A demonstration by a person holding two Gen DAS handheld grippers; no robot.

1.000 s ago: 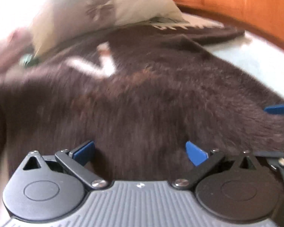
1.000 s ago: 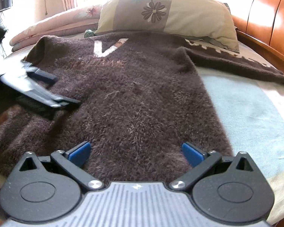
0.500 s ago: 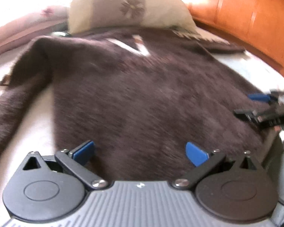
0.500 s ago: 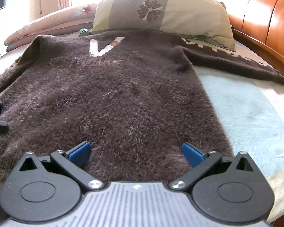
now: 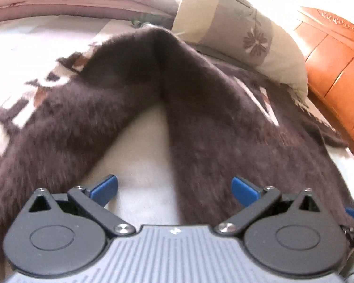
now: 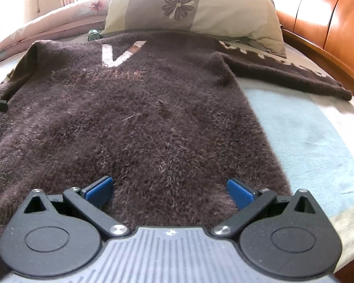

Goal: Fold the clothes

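Sunlit bedding (image 6: 313,127) fills the scene, with a flowered pillow (image 6: 200,7) against an orange wooden headboard (image 6: 330,23) and a fuzzy dark brown sweater (image 6: 141,118) spread flat on the bed, neckline toward the pillow and its white V mark (image 6: 118,54) showing. One sleeve (image 6: 290,77) runs out toward the headboard side; the other sleeve (image 5: 54,127) angles away from the body, leaving a wedge of pale sheet between them. The likeliest trouble, as I judge it, is the thick, fluffy knit: a shallow pinch may catch only loose fibres or the top layer, so the fold would drag crooked or the hem would slip free, and the splayed sleeves could bunch underneath if the body is folded first. The left gripper (image 5: 174,188) hovers low near the bed, aimed into the gap between sleeve and body, jaws spread wide with nothing between them. The right gripper (image 6: 170,191) sits low at the sweater's bottom hem, pointed up the garment toward the pillow, jaws likewise wide apart and holding nothing, the knit lying between its blue pads (image 6: 99,188) ungrasped.
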